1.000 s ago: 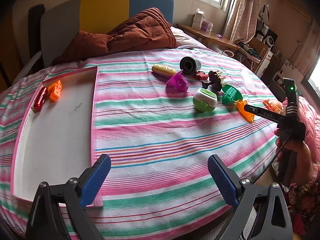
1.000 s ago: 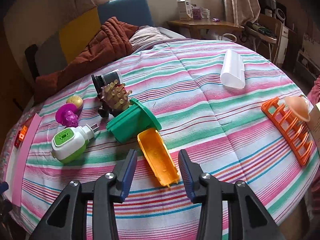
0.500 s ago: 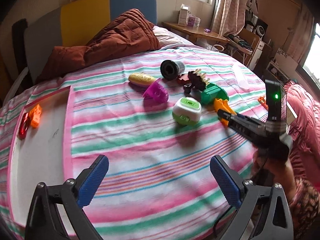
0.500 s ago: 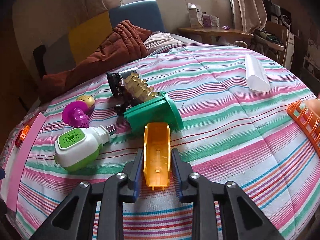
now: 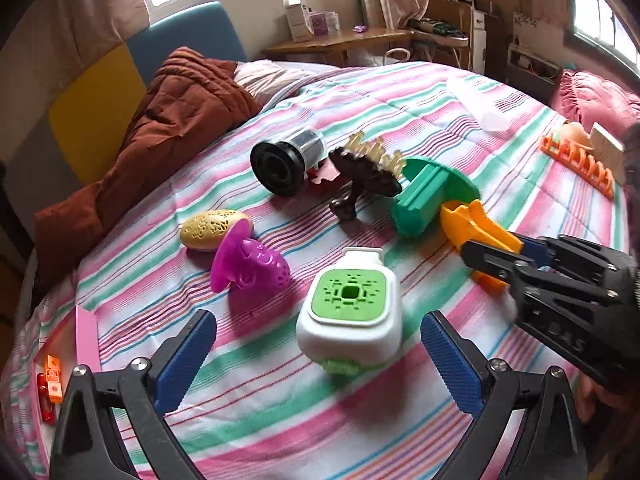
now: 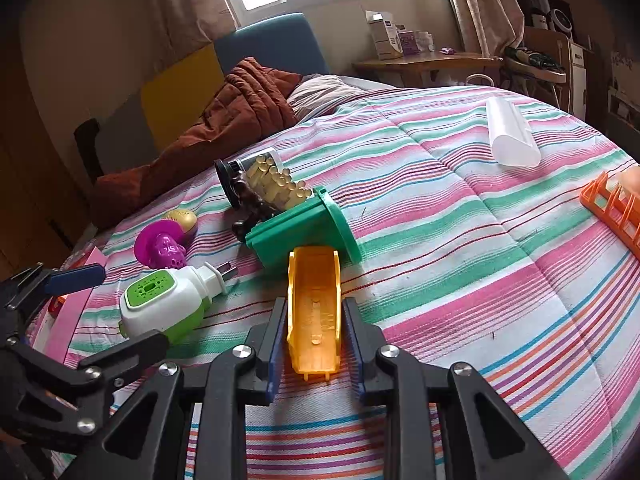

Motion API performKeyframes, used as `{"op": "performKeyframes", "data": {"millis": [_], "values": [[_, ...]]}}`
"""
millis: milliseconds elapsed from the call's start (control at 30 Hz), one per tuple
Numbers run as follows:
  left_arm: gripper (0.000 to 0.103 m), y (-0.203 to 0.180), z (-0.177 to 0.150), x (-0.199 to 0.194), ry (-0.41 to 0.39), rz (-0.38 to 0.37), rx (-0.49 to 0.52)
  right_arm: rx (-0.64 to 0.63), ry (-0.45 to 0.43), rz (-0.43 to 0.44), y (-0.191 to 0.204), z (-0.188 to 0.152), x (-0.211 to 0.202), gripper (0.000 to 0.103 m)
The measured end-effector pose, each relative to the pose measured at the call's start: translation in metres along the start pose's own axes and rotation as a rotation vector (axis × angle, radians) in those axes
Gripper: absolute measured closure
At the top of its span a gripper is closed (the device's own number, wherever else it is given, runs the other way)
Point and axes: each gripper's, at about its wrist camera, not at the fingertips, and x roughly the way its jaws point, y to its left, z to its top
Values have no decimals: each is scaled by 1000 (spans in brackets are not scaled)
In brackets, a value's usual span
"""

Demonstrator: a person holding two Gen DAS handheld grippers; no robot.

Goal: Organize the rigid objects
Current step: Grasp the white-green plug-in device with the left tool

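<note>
In the left wrist view, the left claw (image 5: 316,354) is wide open and holds nothing. Half a second ago it looked at the toys from farther back; now the white-green plug (image 5: 350,314) lies just ahead, between the two blue pads (image 5: 186,354), but they do not touch it. Ahead and to the left are the purple toy (image 5: 250,266) and the yellow egg (image 5: 214,229). Farther ahead lie the black cup (image 5: 282,164), the brown brush (image 5: 366,170) and the green bin (image 5: 430,196). To the right, the right claw (image 5: 494,258) grips the orange scoop (image 5: 476,230). Far left, at the edge, the pink tray (image 5: 86,336) shows with small orange and red pieces beside it. I judge that the left claw is getting ready to take the plug.

In the right wrist view, the right claw (image 6: 314,334) is nearly closed, its pads pressing both sides of the scoop (image 6: 314,304). One second ago the jaws stood open around it, so the grasp is now made; whether the scoop has left the cover I cannot tell. Its far end is just beside the bin (image 6: 300,232). The next step is probably to carry it to the tray.

Only this view shows the white tube (image 6: 512,136) clearly, far ahead to the right, and the plug's (image 6: 164,304) metal pins. Only the left view shows the pieces by the tray.
</note>
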Motion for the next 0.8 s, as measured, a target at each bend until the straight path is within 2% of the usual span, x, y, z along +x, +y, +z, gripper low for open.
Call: {"op": "performKeyframes", "data": {"millis": [33,67,100,200,267,333,400,467,533,600,633,733,800], "values": [[21,5,0,2,2,-31,-33,2,-1,2,0,0,0,77],[31,9,0,5,12,-89,-67,4,-2,4,-1,0,0,77],[48,13,0,8,32,-133,-96,5,-3,5,-1,-1,0,77],[50,23,-4,6,56,-203,-185,8,-5,9,-1,-1,-1,77],[50,35,-9,0,67,-300,-279,9,-5,9,-1,-1,-1,77],[50,53,-18,-3,93,-452,-449,9,-5,9,-1,-1,-1,77],[50,73,-34,2,133,-627,-662,9,-5,9,-1,-1,-1,77],[50,93,-52,8,159,-693,-835,9,-5,9,-1,-1,-1,77],[49,112,-67,16,171,-715,-988,9,-5,8,-1,-1,-1,77],[45,130,-76,19,177,-664,-1069,8,-5,7,-1,-1,-1,77],[36,138,-78,17,166,-634,-1087,8,-5,7,-1,-1,-1,77],[14,145,-69,-1,127,-521,-1021,8,-5,7,-1,-1,-1,77],[11,138,-57,-18,69,-441,-909,9,-6,8,-1,-1,-1,77]]}}
